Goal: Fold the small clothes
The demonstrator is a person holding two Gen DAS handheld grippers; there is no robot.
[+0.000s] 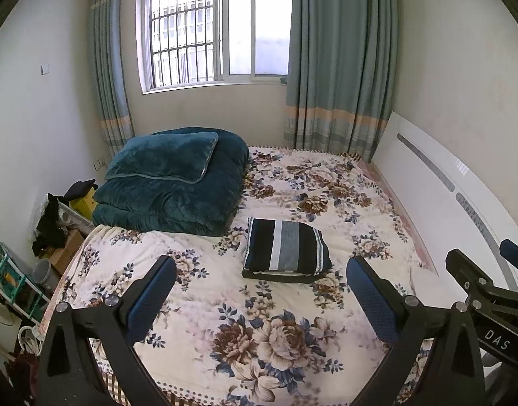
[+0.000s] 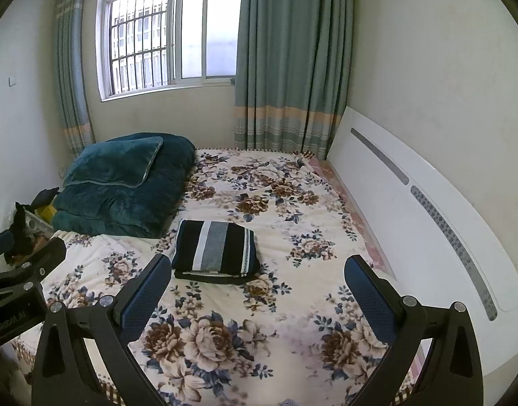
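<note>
A folded garment (image 1: 286,250) with black, white and grey stripes lies flat on the floral bedspread (image 1: 245,331), in the middle of the bed; it also shows in the right wrist view (image 2: 216,248). My left gripper (image 1: 260,287) is open and empty, held above the bed in front of the garment, apart from it. My right gripper (image 2: 257,287) is open and empty, also short of the garment and a little to its right. The right gripper's body shows at the right edge of the left wrist view (image 1: 489,287).
A folded teal quilt with a pillow (image 1: 171,182) sits at the bed's far left. A white headboard (image 2: 428,216) runs along the right side. Window and green curtains (image 1: 336,61) stand behind. Boxes and clutter (image 1: 55,237) lie on the floor at left.
</note>
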